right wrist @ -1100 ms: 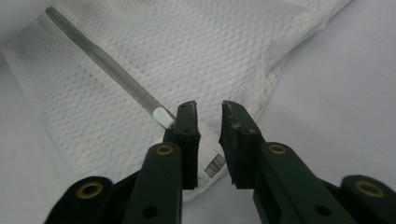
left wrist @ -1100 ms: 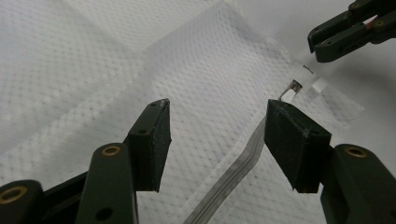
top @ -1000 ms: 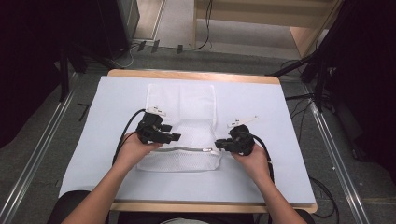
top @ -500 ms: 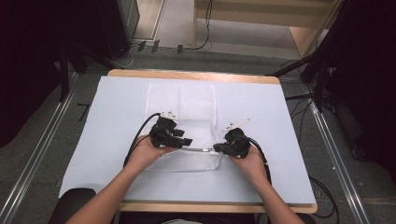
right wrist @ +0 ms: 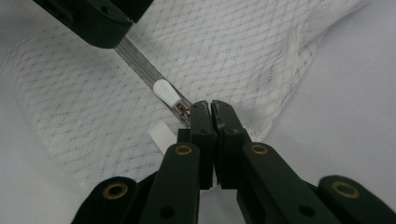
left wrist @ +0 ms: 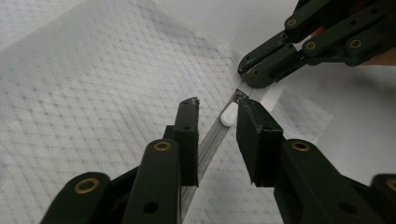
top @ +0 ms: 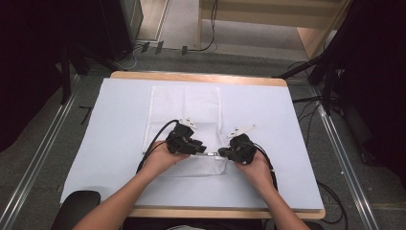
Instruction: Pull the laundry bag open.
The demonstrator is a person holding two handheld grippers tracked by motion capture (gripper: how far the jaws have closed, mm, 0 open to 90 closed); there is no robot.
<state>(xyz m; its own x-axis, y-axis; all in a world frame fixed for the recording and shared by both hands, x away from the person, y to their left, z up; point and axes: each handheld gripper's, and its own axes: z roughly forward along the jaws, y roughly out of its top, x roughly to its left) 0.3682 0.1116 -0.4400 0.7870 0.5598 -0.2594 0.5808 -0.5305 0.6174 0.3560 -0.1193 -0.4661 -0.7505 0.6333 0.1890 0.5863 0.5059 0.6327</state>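
pinching the zipper end, right gripper jaws together; left gripper jaws apart around the pull tab

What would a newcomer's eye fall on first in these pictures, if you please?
The two black tools meeting over the white mesh bag at the table's middle: the left hand-held gripper and the right hand-held gripper almost touch at the bag's near edge. Next, the white zipper pull on the grey zipper; the left jaws stand open on either side of it, while the right ones are shut on the zipper's end.
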